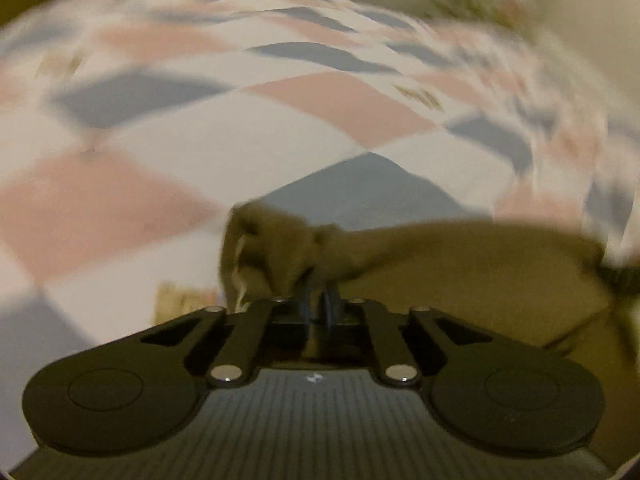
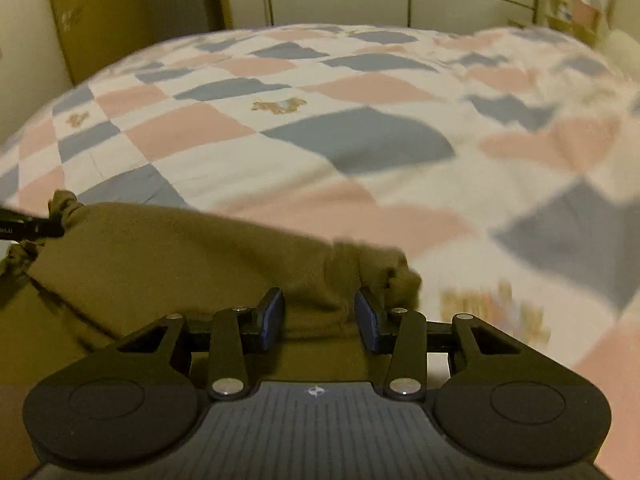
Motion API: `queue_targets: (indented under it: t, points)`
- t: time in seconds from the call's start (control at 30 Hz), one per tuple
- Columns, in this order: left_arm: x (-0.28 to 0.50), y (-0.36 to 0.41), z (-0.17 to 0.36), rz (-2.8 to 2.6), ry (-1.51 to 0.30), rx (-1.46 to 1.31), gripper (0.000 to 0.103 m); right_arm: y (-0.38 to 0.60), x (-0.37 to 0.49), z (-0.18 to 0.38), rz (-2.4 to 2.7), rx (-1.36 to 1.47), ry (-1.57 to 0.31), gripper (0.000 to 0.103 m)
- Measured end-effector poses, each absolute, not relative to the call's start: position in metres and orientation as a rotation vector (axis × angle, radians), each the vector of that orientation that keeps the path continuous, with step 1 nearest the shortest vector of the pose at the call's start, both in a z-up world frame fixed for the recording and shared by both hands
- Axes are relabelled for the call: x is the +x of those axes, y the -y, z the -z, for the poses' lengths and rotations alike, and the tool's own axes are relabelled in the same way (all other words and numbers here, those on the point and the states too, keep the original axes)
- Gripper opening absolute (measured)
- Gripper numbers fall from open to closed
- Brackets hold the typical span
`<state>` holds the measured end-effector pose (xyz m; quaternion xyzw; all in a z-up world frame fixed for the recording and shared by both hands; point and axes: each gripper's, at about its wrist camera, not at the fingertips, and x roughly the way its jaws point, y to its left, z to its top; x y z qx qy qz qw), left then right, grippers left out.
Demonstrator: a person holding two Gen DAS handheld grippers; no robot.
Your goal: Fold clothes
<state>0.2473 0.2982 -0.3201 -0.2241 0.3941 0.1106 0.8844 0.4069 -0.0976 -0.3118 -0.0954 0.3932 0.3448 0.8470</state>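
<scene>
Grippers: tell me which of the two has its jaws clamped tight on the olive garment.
The left gripper: its jaws are pinched together on the olive garment. The right gripper has jaws standing apart with cloth between them.

We see dim, warm yellowish light, heavy motion blur on the bedspread [image 1: 280, 92], fisheye bending at edges

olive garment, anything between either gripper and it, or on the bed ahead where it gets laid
Nothing visible. The left gripper is shut on the olive garment; the right gripper has cloth between its parted blue pads. The checked bedspread ahead lies bare.
</scene>
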Motion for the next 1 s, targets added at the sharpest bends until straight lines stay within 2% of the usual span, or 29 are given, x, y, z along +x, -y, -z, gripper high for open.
queue_targets:
  t: [0.17, 0.27, 0.37, 0.4, 0.5, 0.6, 0.8, 1.0]
  points:
    - [0.244, -0.305, 0.295, -0.252, -0.773, -0.575, 0.005, 0.099, 0.406, 0.293, -0.695, -0.178, -0.813, 0.042]
    - [0.256, -0.284, 0.268, -0.196, -0.756, -0.462, 0.019, 0.095, 0.403, 0.27, -0.689, -0.181, -0.758, 0.046]
    - [0.266, -0.256, 0.26, -0.118, -0.764, -0.357, 0.026, 0.085, 0.403, 0.256, -0.723, -0.178, -0.692, 0.057]
    - [0.268, -0.248, 0.264, -0.114, -0.784, -0.325, 0.028, 0.081, 0.403, 0.258, -0.74, -0.189, -0.692, 0.058]
    - [0.267, -0.245, 0.29, -0.209, -0.862, -0.312, 0.029, 0.073, 0.405, 0.277, -0.775, -0.251, -0.749, 0.058]
    - [0.25, -0.259, 0.302, -0.268, -0.864, -0.426, 0.022, 0.083, 0.404, 0.302, -0.777, -0.273, -0.817, 0.058]
    - [0.221, -0.226, 0.276, -0.264, -0.851, -0.386, 0.03, 0.108, 0.378, 0.28, -0.783, -0.222, -0.807, 0.06]
    - [0.18, -0.187, 0.296, -0.274, -0.932, -0.297, 0.031, 0.126, 0.329, 0.291, -0.82, -0.23, -0.879, 0.062]
